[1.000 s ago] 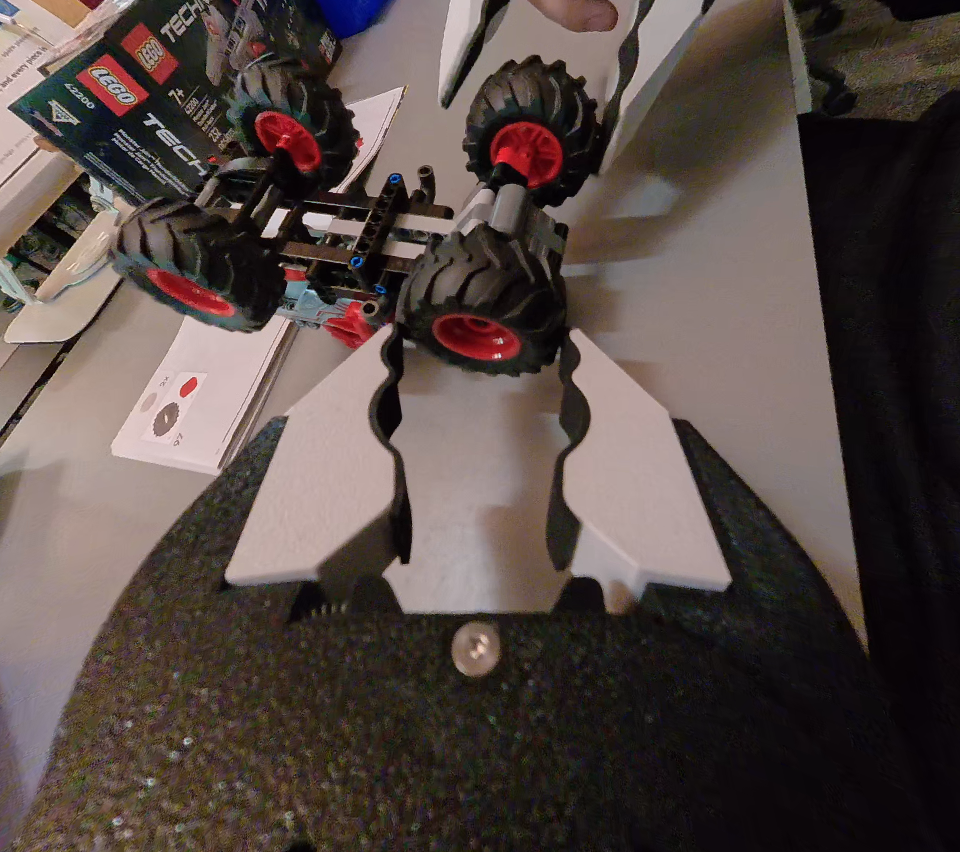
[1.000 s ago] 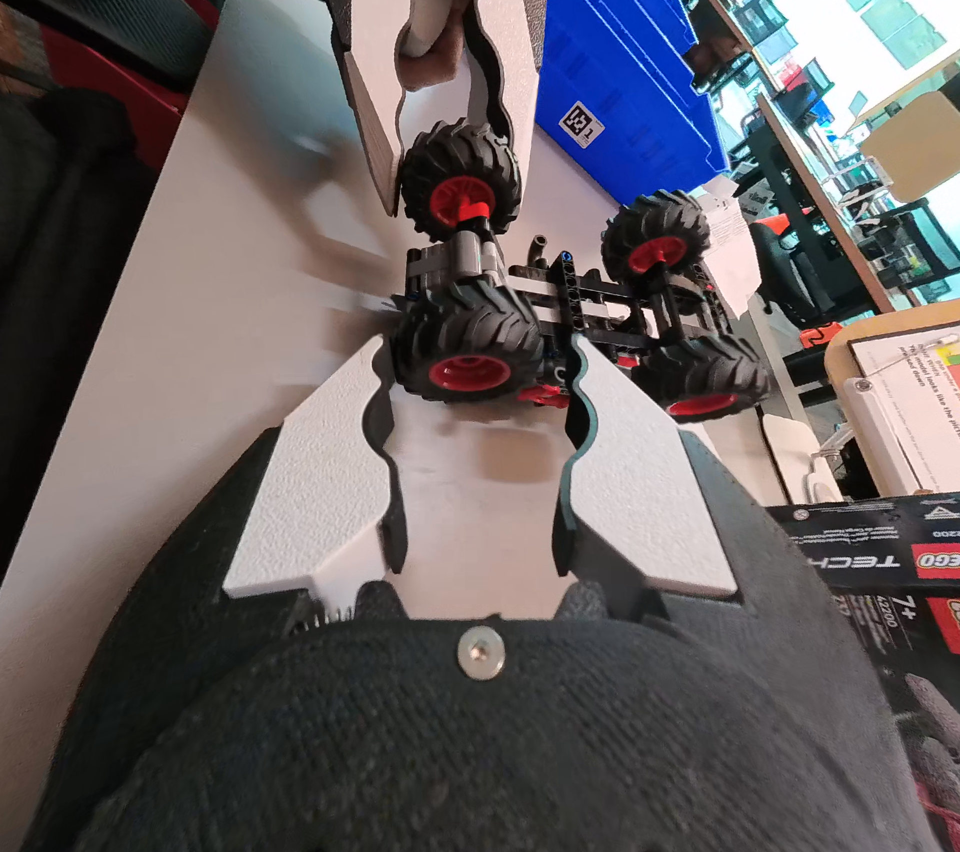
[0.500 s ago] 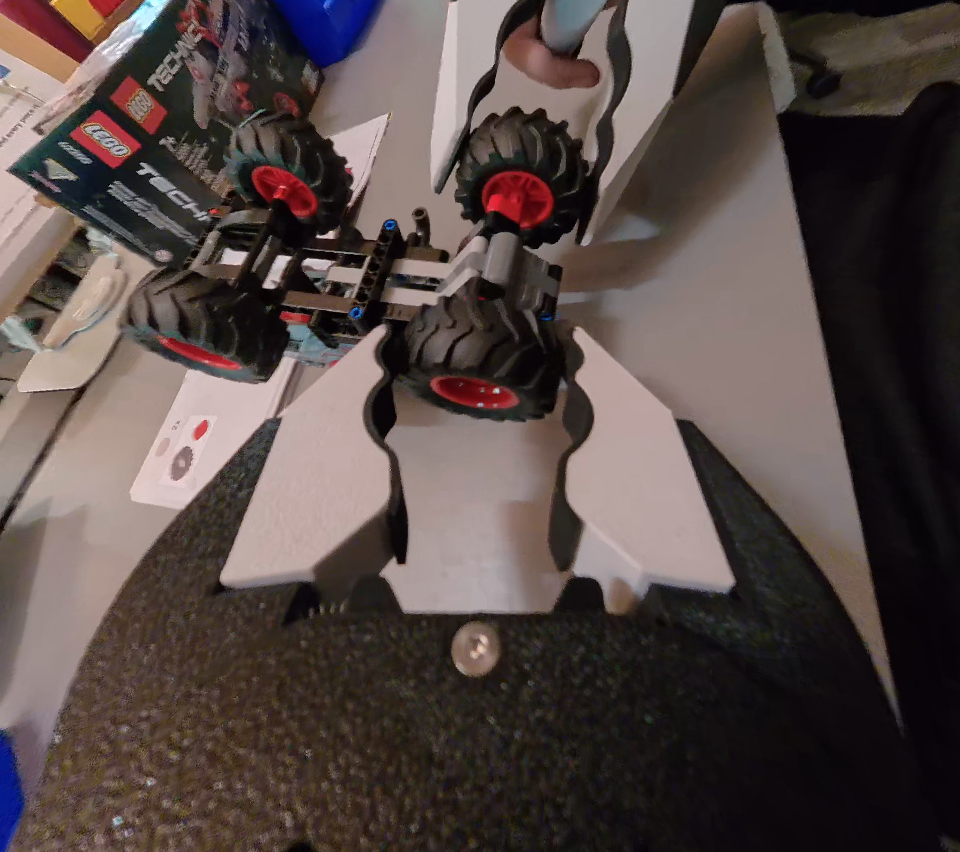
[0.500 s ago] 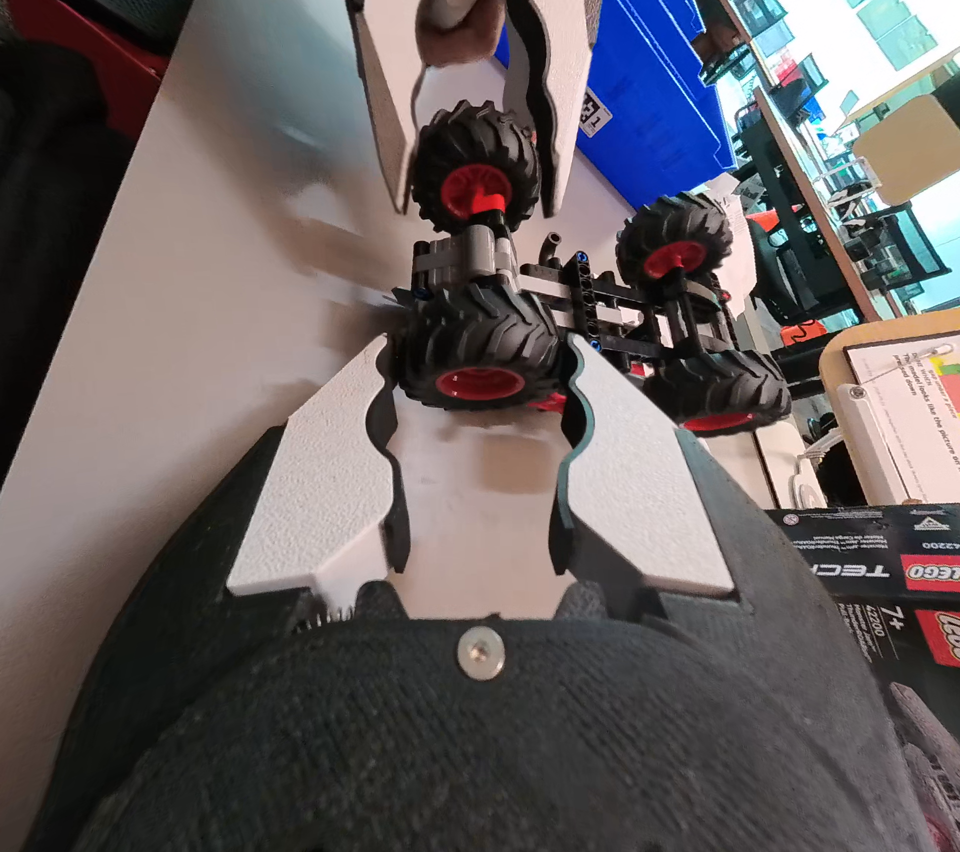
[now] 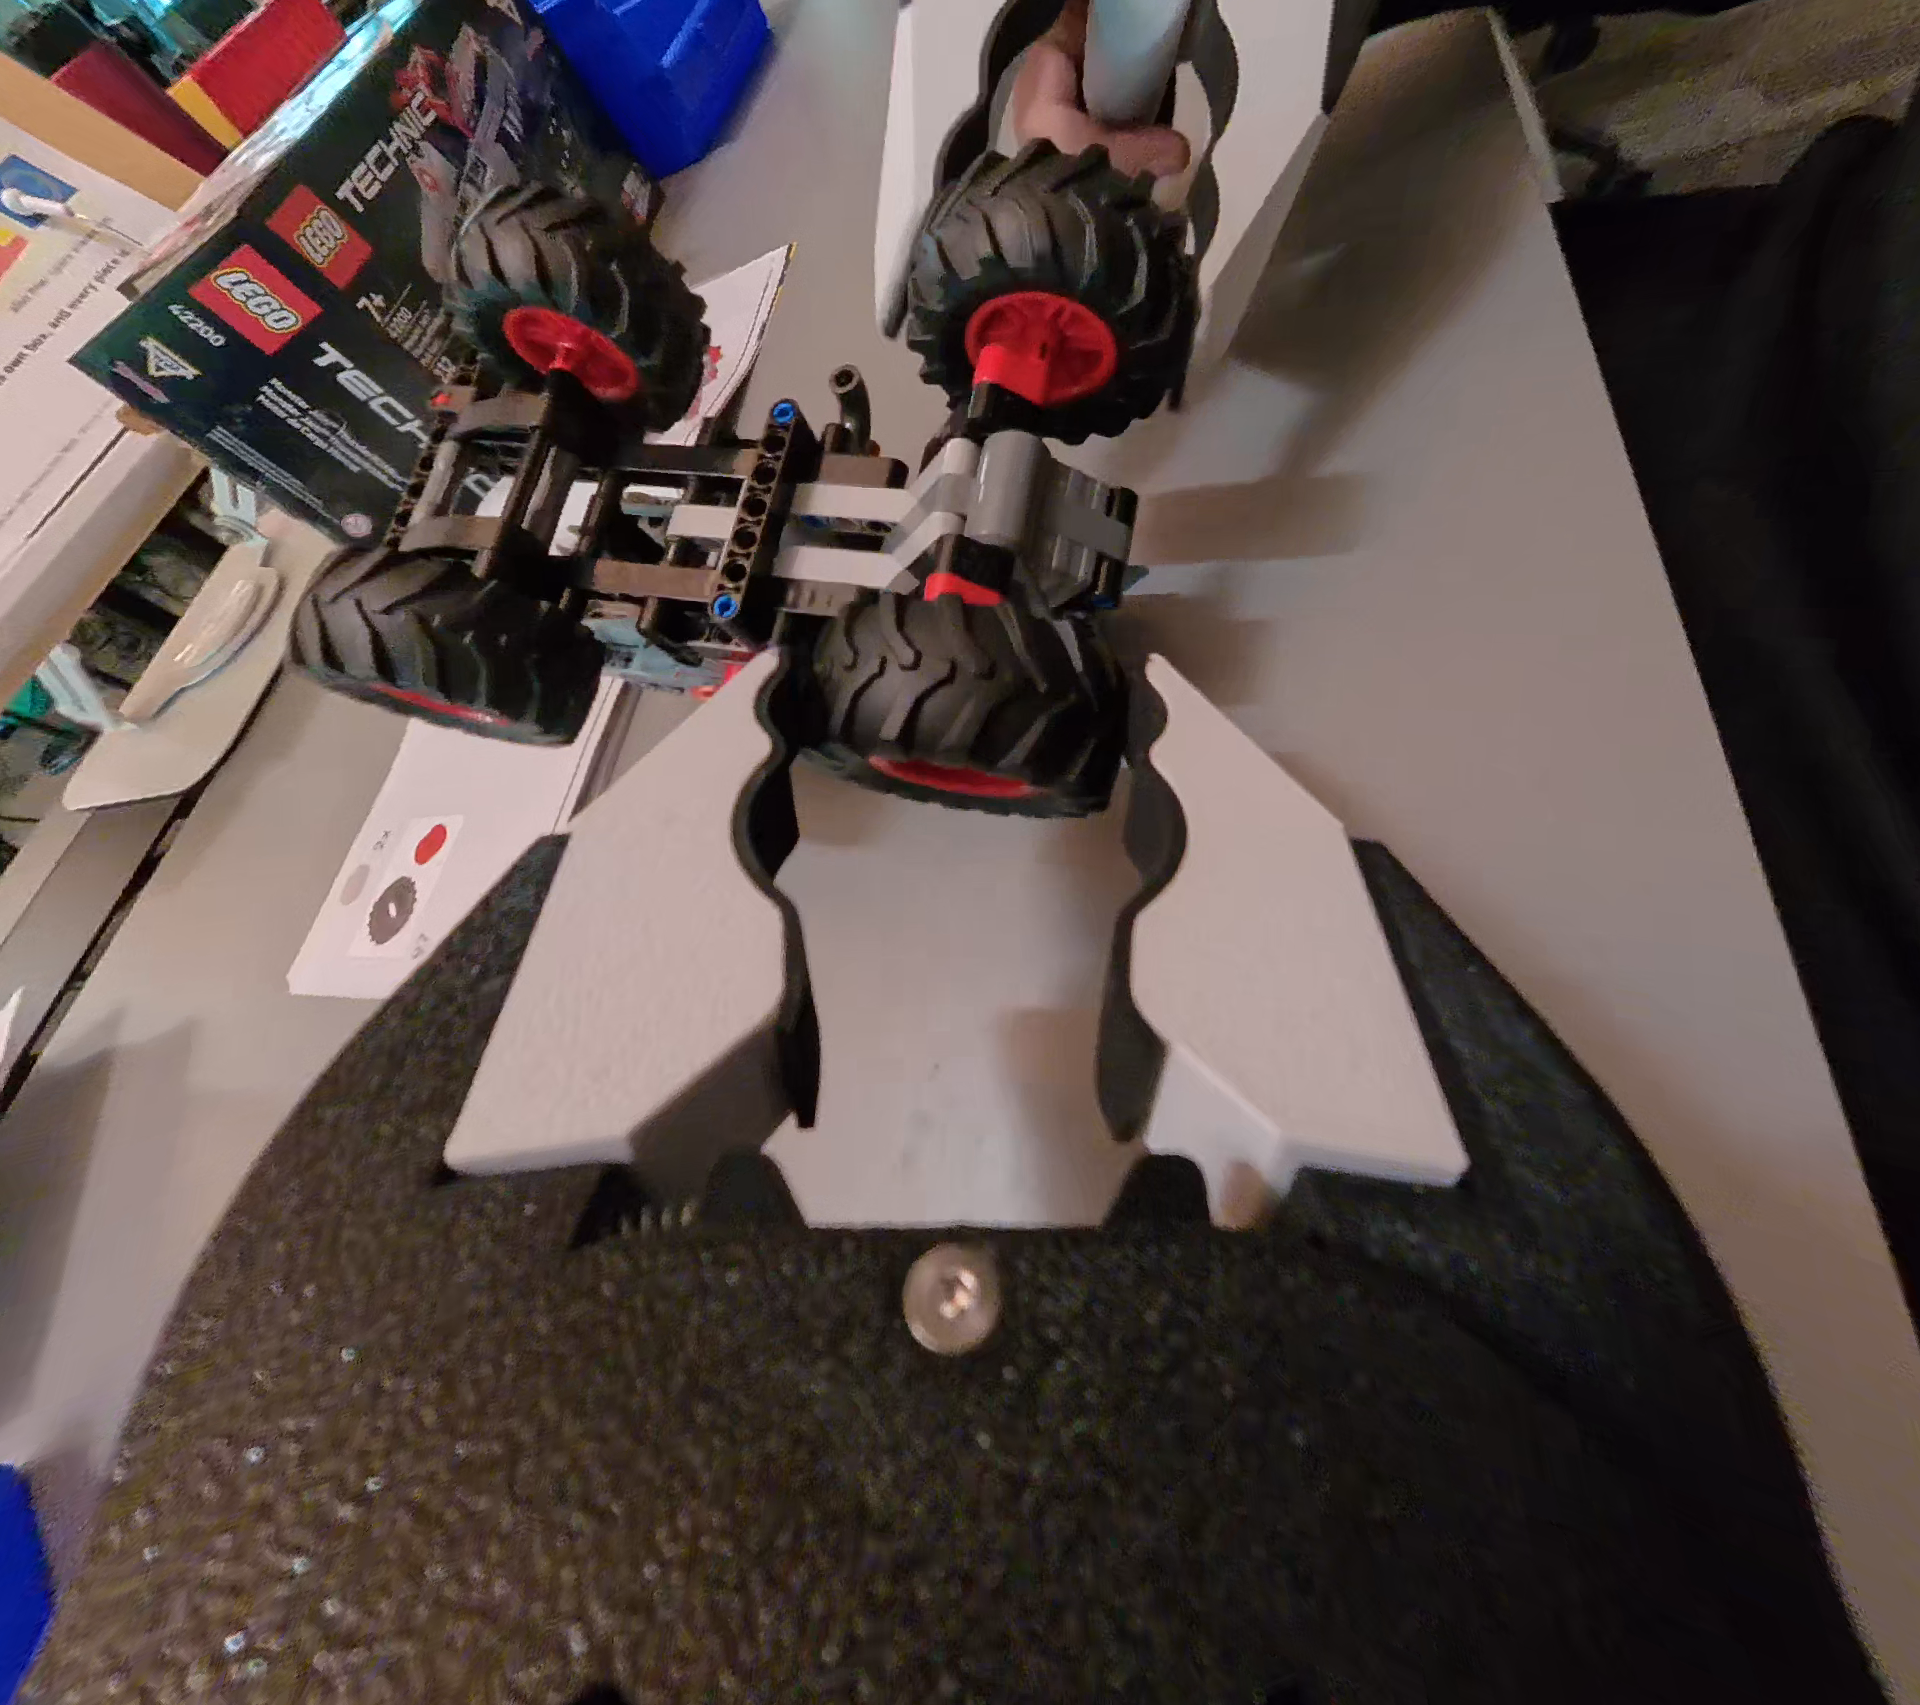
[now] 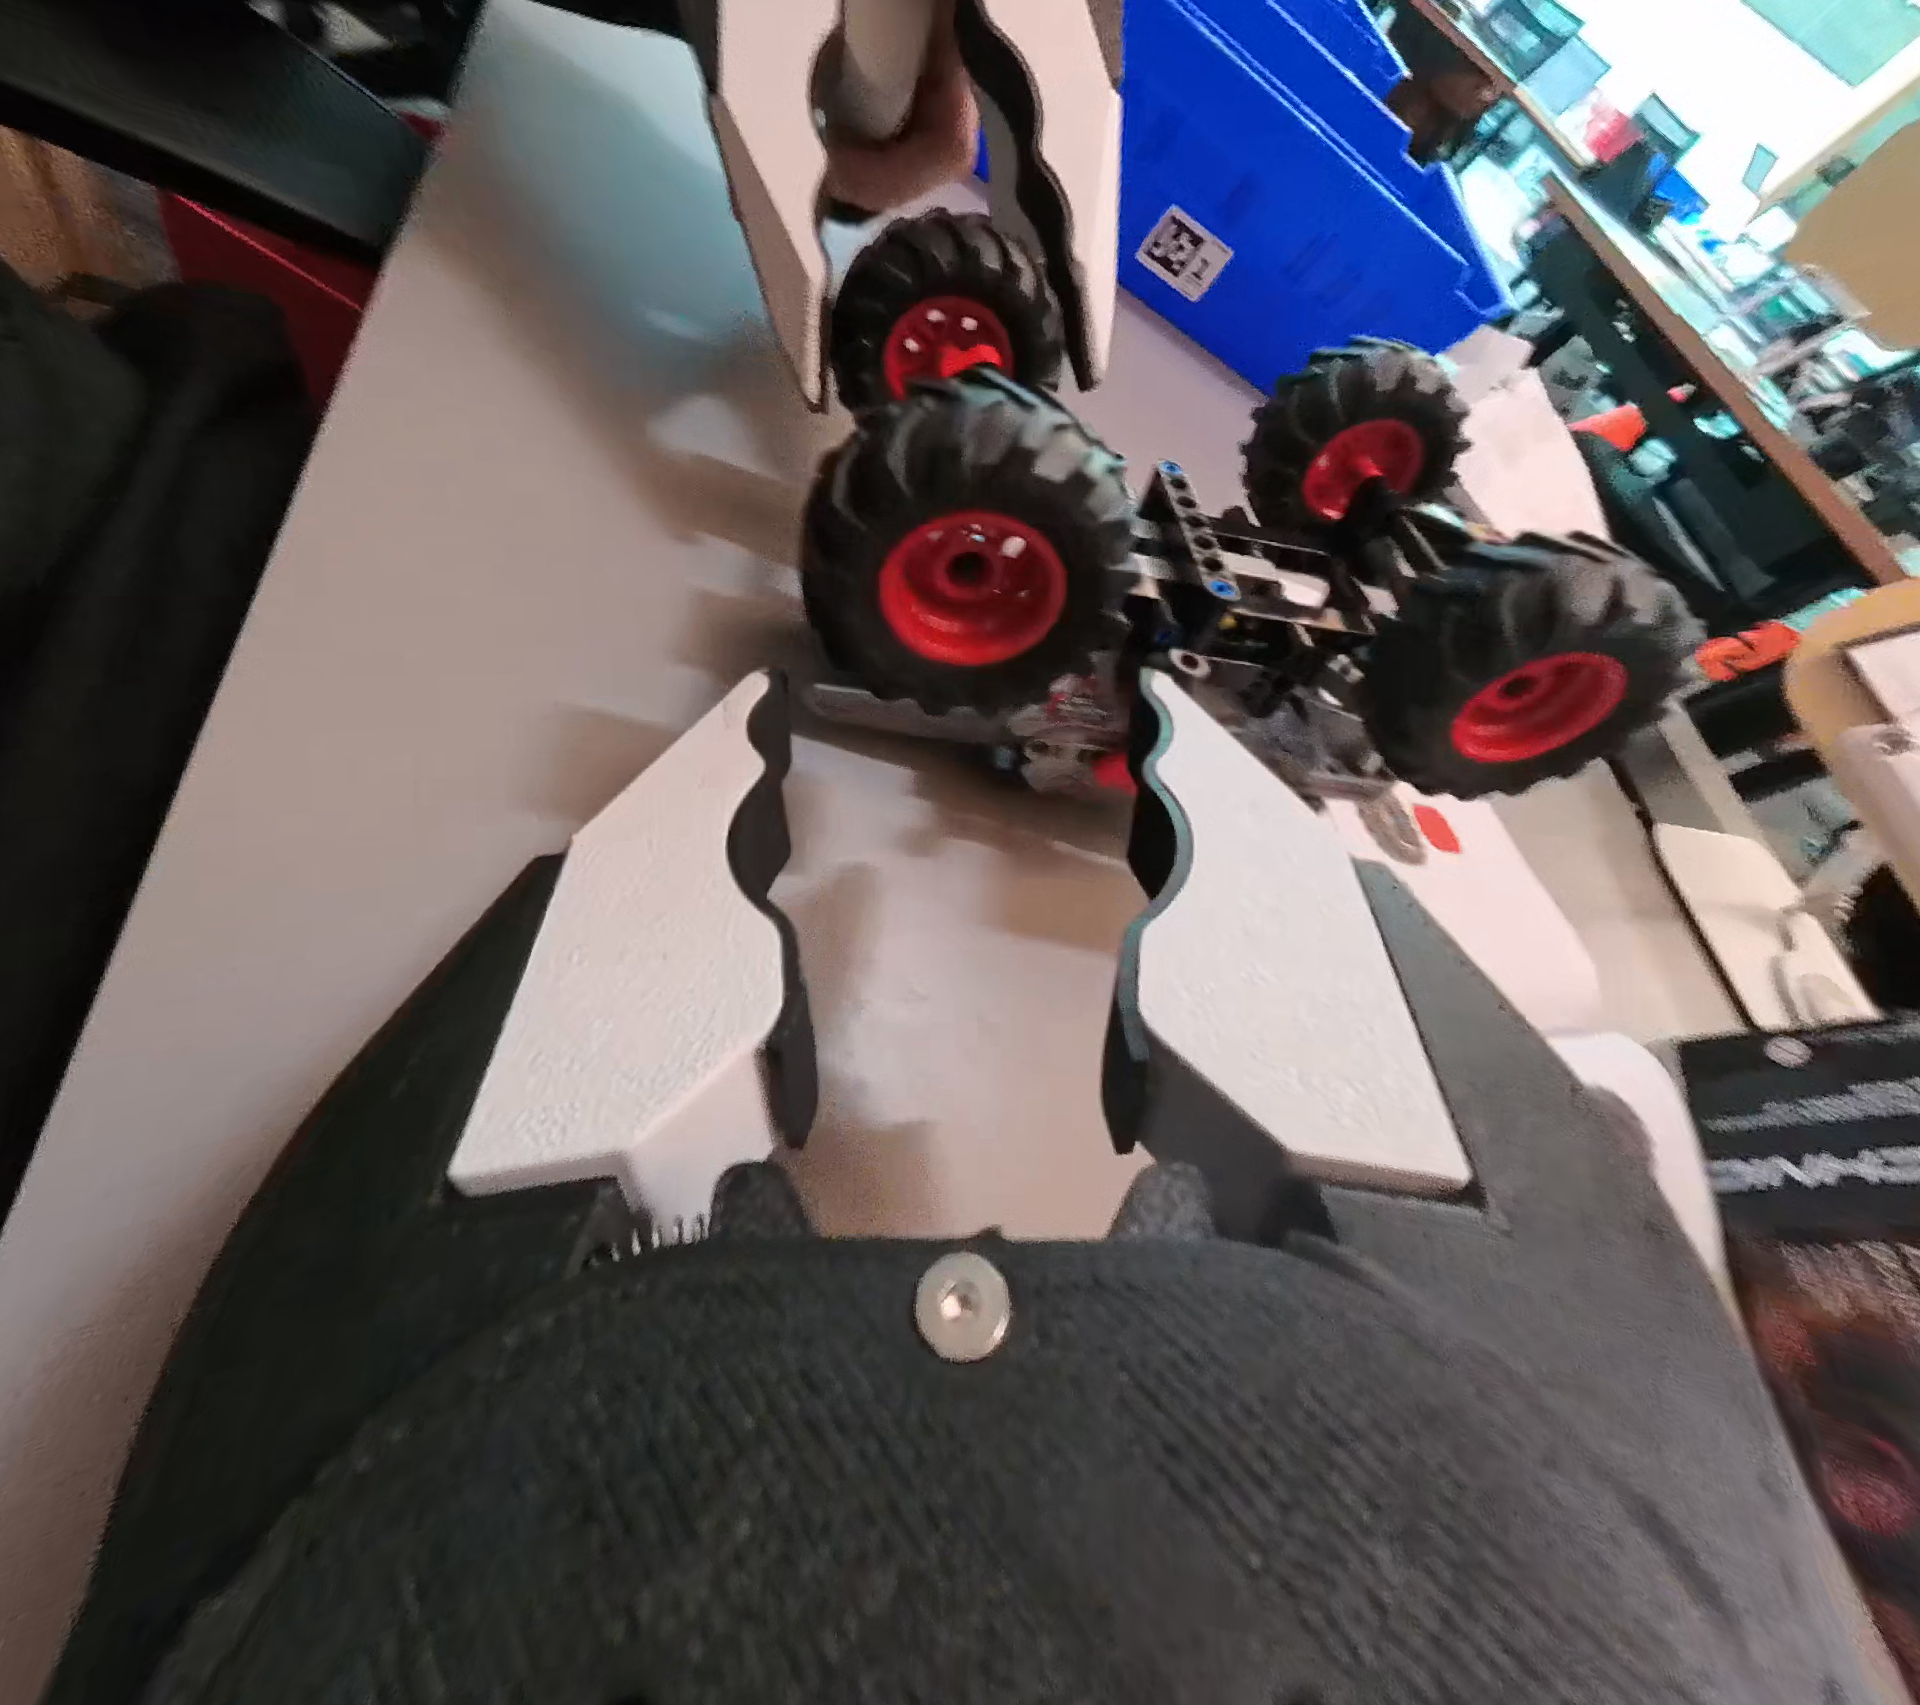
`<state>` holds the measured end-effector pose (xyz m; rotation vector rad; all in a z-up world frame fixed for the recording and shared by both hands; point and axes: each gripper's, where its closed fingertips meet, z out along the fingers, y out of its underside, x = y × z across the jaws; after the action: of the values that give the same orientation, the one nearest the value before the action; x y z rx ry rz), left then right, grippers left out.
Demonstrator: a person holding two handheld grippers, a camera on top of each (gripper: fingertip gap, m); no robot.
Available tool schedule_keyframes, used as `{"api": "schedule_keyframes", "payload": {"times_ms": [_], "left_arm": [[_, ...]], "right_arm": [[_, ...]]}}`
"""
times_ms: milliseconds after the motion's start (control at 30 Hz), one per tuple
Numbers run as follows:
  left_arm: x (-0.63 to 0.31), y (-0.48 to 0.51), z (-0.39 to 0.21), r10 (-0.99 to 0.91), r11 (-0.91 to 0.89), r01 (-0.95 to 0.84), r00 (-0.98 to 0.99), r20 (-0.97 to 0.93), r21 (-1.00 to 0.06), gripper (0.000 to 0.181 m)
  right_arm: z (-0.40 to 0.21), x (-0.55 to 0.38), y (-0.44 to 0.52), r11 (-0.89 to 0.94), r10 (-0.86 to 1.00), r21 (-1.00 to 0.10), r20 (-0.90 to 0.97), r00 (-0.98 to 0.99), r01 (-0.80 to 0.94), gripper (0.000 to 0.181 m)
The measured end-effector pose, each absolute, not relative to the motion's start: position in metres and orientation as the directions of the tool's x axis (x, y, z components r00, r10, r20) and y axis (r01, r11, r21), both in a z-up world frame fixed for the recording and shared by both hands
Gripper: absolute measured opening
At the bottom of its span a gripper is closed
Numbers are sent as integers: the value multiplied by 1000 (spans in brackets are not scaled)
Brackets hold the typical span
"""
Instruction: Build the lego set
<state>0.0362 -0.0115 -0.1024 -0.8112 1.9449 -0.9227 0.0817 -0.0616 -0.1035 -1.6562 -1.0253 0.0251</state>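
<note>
Standing near the bench's edge, the four-wheeled chassis [image 5: 748, 533] lacks bodywork, with left gripper [image 5: 961, 720] and right gripper [image 6: 961, 699] spread wide around opposite wheels, apparently unclamped.

one lego truck chassis [image 5: 727, 533], four black tyres on red hubs, two grippers, one set box [image 5: 343, 284], one instruction booklet [image 5: 436, 866]

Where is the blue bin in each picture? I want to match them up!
Left wrist view: the blue bin sits at the upper left, behind the dark set box.
Right wrist view: the blue bin sits at the upper right, beyond the left gripper.
Shared landmark: the wheeled truck model lies on the white table in both.
</note>
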Motion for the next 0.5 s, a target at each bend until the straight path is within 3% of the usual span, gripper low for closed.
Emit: {"api": "schedule_keyframes", "payload": {"times_ms": [200, 500], "left_arm": [[32, -2, -105, -821, 445, -207, -483, -304, -871, 60], [31, 1, -118, -836, 419, -254, -481, -262, -872, 60]], "right_arm": [[-89, 69, -47, 115, 550, -849, 487, 678, 516, 50], [-84, 63, -45, 153, 560, -868, 470, 683, 472, 49]]}}
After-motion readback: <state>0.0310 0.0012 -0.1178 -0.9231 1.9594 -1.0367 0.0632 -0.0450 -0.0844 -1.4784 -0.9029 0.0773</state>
